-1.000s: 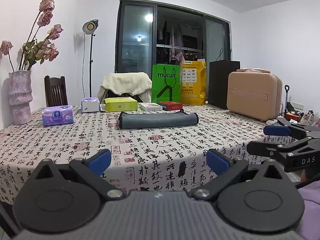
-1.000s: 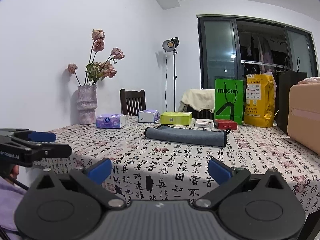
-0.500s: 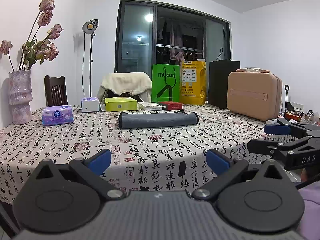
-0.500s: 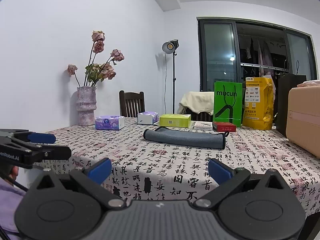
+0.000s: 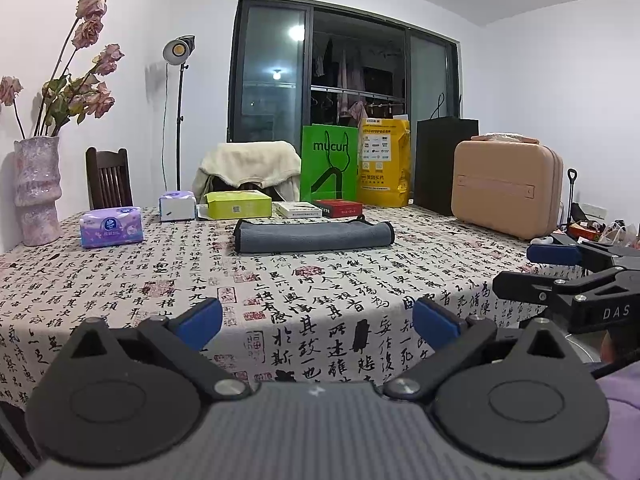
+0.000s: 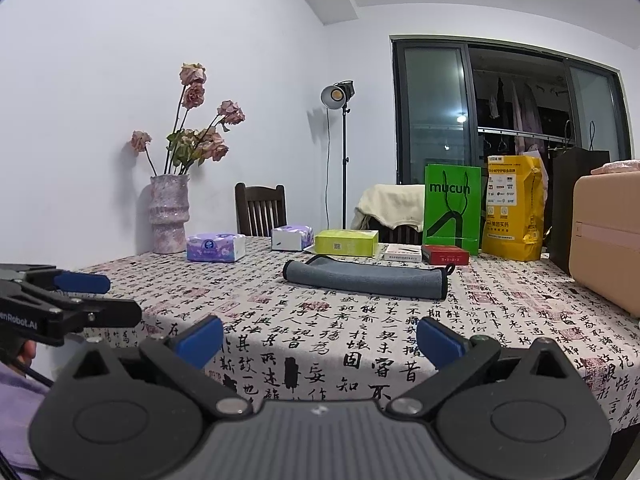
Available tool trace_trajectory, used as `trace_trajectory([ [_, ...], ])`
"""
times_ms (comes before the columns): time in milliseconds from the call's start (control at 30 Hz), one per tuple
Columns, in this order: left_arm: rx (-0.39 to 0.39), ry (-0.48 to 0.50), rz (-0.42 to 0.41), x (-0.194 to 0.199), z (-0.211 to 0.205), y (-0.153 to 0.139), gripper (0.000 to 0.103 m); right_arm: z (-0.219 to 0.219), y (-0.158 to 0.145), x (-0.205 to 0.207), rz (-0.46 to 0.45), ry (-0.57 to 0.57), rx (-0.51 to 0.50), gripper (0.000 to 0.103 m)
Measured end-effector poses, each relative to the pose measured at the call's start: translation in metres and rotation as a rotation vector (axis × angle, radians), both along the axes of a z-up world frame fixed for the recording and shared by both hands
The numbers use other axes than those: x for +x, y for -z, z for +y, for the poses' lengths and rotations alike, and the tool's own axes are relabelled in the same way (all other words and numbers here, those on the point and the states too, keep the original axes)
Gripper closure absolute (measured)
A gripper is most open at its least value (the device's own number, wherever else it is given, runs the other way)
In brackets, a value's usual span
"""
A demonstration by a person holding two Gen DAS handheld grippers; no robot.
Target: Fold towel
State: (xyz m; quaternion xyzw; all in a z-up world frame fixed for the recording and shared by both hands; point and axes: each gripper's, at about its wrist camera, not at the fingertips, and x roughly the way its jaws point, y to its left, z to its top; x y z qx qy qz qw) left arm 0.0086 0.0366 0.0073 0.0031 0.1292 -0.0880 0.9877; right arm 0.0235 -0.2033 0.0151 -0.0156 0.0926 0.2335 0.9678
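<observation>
A grey towel (image 5: 314, 236) lies folded into a long flat strip in the middle of the table with the calligraphy-print cloth (image 5: 320, 292); it also shows in the right wrist view (image 6: 366, 279). My left gripper (image 5: 318, 322) is open and empty, held off the table's near edge, well short of the towel. My right gripper (image 6: 319, 340) is open and empty, also off the near edge. Each gripper shows at the side of the other's view: the right one (image 5: 556, 266) and the left one (image 6: 84, 294).
Behind the towel stand tissue packs (image 5: 111, 227), a green box (image 5: 238, 205), a red box (image 5: 337, 208), a green bag (image 5: 329, 168) and a yellow bag (image 5: 383, 168). A vase of dried roses (image 5: 37, 190) is far left, a beige case (image 5: 506, 188) right.
Both grippers stay open and almost still. The right wrist view has tipped up slightly, so the table sits a little lower in it.
</observation>
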Motion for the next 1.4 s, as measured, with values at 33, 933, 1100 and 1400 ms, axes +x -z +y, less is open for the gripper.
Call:
trace_trajectory([
  [33, 0.0, 0.003, 0.001, 0.0001, -0.0003, 0.0002, 0.0, 0.0, 0.0004, -0.0001, 0.0, 0.0, 0.0, 0.0],
  [933, -0.001, 0.012, -0.031, -0.0038, -0.0024, -0.0026, 0.0, 0.0004, 0.0006, 0.0005, -0.013, -0.003, 0.006, 0.0],
  [1100, 0.001, 0.015, -0.039, -0.0056, -0.0026, -0.0034, 0.0, 0.0, 0.0, 0.0005, -0.016, -0.005, 0.009, 0.0],
  [1400, 0.011, 0.002, -0.049, -0.0051, -0.0035, -0.0034, 0.0, -0.0013, 0.0003, -0.0004, -0.017, -0.003, 0.016, 0.0],
])
